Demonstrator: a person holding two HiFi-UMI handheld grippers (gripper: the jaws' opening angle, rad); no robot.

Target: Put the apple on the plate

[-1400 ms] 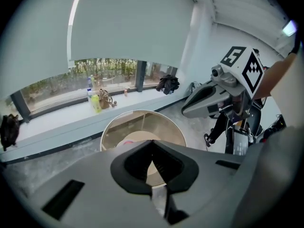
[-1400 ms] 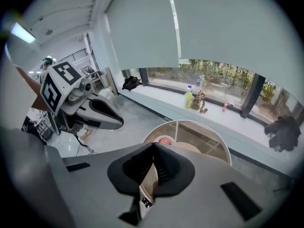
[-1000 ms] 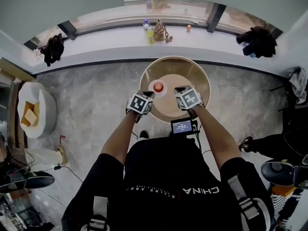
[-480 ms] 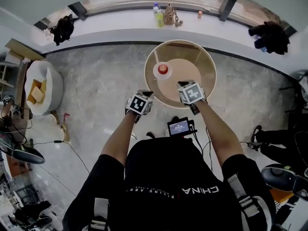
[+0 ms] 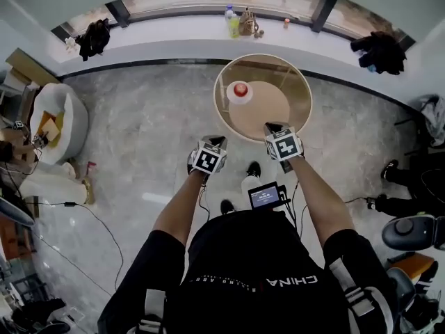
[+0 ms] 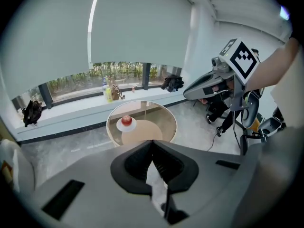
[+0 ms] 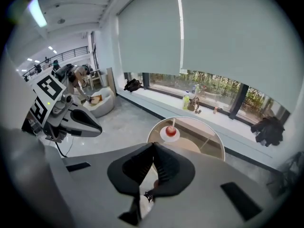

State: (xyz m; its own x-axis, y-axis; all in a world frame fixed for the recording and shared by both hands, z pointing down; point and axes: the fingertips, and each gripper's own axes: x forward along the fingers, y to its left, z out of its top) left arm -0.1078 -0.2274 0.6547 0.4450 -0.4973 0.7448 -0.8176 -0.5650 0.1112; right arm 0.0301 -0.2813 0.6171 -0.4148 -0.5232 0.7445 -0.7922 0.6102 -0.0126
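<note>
A red apple (image 5: 240, 88) sits on a small white plate (image 5: 232, 94) at the left side of a round glass table (image 5: 295, 89). Both grippers hang in the air on the near side of the table, away from the apple. My left gripper (image 5: 214, 142) is shut and holds nothing, over the floor short of the table. My right gripper (image 5: 273, 126) is also shut and empty, over the table's near rim. In the left gripper view the apple (image 6: 126, 119) lies far beyond the closed jaws. The right gripper view shows the apple (image 7: 171, 130) on its plate (image 7: 164, 136) ahead.
A long window sill behind the table carries bottles (image 5: 231, 16) and dark clothes (image 5: 379, 51). A white armchair (image 5: 55, 127) stands at the left on the marble floor. A small screen (image 5: 264, 195) hangs at the person's waist. A wheeled base (image 5: 414, 232) stands at the right.
Both grippers have drawn back from the table toward the person; the table with the apple on its plate now lies farther ahead. Both stayed shut and empty.
</note>
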